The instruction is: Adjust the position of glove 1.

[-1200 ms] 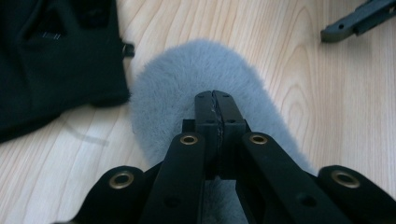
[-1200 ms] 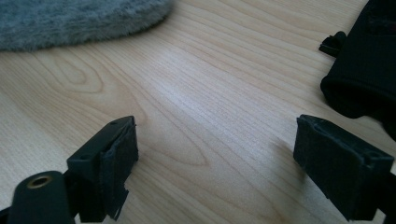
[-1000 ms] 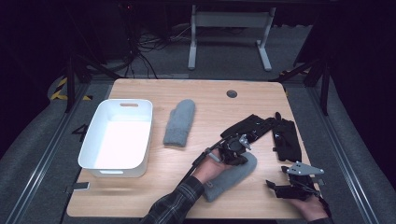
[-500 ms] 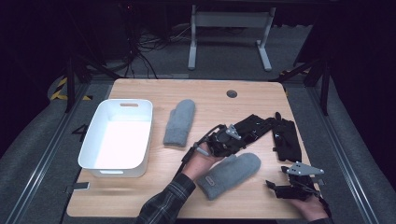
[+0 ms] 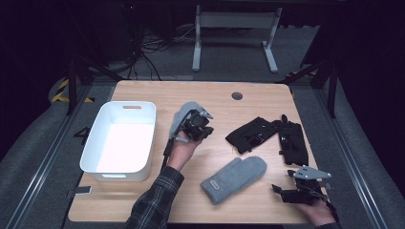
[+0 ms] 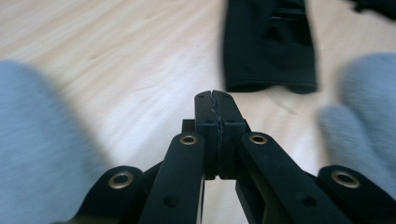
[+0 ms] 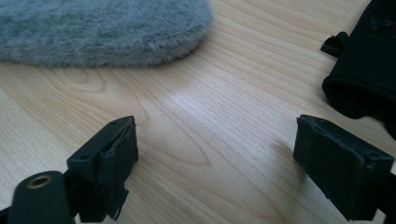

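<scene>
Two grey mittens lie on the wooden table: one (image 5: 234, 179) at the front middle, the other (image 5: 180, 117) beside the white bin and partly under my left hand. My left gripper (image 5: 209, 132) hovers just right of that far mitten, its jaws shut with nothing between them. In the left gripper view the shut left gripper (image 6: 215, 100) points at a black glove (image 6: 268, 46), with blurred grey mitten (image 6: 37, 149) at the left. My right gripper (image 7: 215, 154) rests open near the front right edge of the table, right gripper (image 5: 301, 191), empty, with the grey mitten (image 7: 102, 30) ahead.
A white bin (image 5: 95, 143) stands at the left of the table. Two black gloves (image 5: 253, 133) (image 5: 292, 142) lie at the right, one of them close to the right gripper as black glove (image 7: 369, 70). Bare wood lies along the far edge and front left.
My left hand has moved left and away from the front grey mitten to the far mitten, rising a little. Jaws stayed shut. The right gripper has not moved.
</scene>
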